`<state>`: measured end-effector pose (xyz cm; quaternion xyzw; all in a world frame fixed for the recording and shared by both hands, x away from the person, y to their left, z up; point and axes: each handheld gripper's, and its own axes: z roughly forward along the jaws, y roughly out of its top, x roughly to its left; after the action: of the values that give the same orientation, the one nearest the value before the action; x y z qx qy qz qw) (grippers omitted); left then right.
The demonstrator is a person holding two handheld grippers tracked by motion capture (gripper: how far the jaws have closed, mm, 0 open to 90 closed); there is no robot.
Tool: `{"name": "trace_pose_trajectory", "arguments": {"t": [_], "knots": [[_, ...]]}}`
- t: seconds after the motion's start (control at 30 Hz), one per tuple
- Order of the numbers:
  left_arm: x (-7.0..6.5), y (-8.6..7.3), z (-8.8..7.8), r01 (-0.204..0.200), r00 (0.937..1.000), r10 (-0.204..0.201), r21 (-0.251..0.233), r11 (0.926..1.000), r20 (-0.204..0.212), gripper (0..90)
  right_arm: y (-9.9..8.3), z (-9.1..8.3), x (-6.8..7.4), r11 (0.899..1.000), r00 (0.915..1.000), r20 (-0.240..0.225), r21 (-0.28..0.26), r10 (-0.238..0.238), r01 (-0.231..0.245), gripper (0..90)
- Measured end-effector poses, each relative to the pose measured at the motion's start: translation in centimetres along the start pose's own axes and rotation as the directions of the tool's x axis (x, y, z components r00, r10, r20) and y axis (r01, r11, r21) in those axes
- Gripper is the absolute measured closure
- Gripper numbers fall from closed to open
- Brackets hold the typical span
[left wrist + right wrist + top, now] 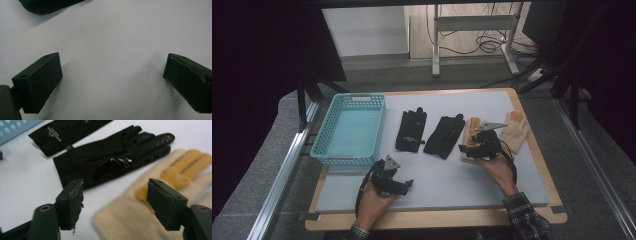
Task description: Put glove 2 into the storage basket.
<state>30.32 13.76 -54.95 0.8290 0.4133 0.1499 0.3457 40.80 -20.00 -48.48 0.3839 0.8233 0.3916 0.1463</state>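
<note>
While the right gripper (pixel 115 202) hovers with jaws apart over the cream glove (pixel 130 220) at lower centre, it should descend squarely before clamping.

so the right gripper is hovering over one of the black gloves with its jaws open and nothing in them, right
Not quite. The right gripper hovers over a cream glove with orange fingers, not a black one. The black glove lies beside it, as the right gripper view shows. The jaws are open with nothing between them.
</note>
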Motion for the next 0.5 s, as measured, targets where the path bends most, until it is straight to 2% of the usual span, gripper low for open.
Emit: {"name": "trace_pose_trajectory", "arguments": {"t": [0.23,0.3,0.5], "knots": [[0.0,0.0,0.0,-0.004,1.0,0.004,0.004,1.0,0.0,2.4,1.4,1.3,0.1,1.0,0.9999,-0.014,-0.004,0.004,-0.004,38.3],[0.0,0.0,0.0,-0.004,1.0,0.004,0.004,1.0,0.0,2.4,2.1,2.1,0.2,1.0,1.0,-0.008,0.0,-0.002,0.002,42.4],[0.0,0.0,0.0,-0.005,1.0,0.005,0.004,1.0,0.0,2.4,3.3,3.6,0.1,1.0,0.9999,0.011,0.023,-0.007,0.006,45.4]]}}
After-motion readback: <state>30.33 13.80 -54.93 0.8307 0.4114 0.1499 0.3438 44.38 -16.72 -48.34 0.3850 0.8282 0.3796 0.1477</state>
